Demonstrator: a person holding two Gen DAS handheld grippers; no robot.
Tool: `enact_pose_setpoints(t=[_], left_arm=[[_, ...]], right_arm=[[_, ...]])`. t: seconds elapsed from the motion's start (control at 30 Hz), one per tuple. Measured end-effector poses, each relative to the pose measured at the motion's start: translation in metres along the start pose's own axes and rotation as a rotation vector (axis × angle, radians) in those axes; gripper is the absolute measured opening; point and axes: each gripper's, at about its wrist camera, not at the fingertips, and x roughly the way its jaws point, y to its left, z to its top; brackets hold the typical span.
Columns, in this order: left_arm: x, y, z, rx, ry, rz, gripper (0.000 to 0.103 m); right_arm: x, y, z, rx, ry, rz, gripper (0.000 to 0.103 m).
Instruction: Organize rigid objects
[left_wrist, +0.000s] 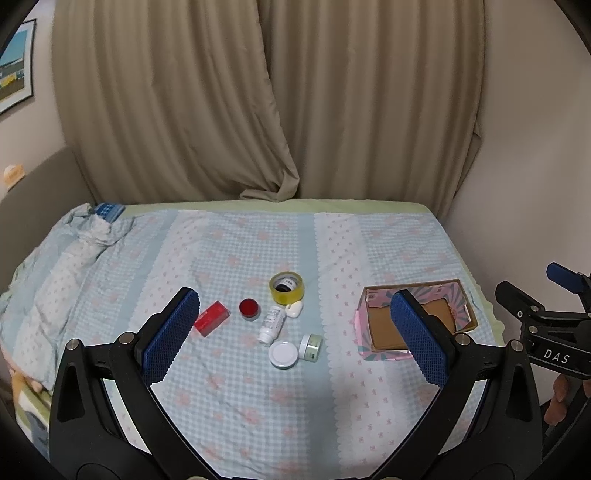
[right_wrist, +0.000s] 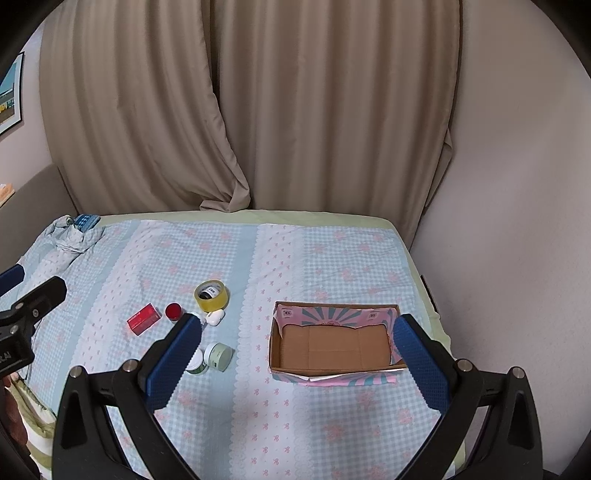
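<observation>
Small objects lie on the bed: a red box (left_wrist: 212, 318), a red-lidded jar (left_wrist: 249, 308), a yellow tape roll (left_wrist: 286, 287), a white earbud case (left_wrist: 294, 308), a white bottle on its side (left_wrist: 272, 323), a white-lidded jar (left_wrist: 283, 354) and a green jar (left_wrist: 311, 346). An empty cardboard box (right_wrist: 334, 345) with pink patterned sides sits to their right. My left gripper (left_wrist: 295, 332) is open and empty above the objects. My right gripper (right_wrist: 297, 354) is open and empty above the box's left edge. In the right wrist view its left finger hides the bottle.
A bunched blanket (left_wrist: 86, 230) and a blue checked item (left_wrist: 108, 210) lie at the bed's far left. Beige curtains (left_wrist: 258, 103) hang behind the bed. A wall (right_wrist: 517, 221) runs along the bed's right side.
</observation>
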Motion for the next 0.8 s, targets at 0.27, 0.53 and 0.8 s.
enact_pose_setpoints(t=[0.27, 0.53, 0.8], left_arm=[[0.0002, 0.0012, 0.0013, 0.0, -0.001, -0.002, 0.102], [0.0006, 0.0013, 0.001, -0.002, -0.002, -0.006, 0.102], [0.001, 0.0, 0.0001, -0.003, -0.002, -0.005, 0.102]], right_arm=[[0.0003, -0.0005, -0.0008, -0.002, 0.0, 0.004, 0.103], [-0.0004, -0.0022, -0.0042, 0.009, 0.01, 0.002, 0.103], [0.0005, -0.0072, -0.0055, 0.015, 0.008, 0.002, 0.103]])
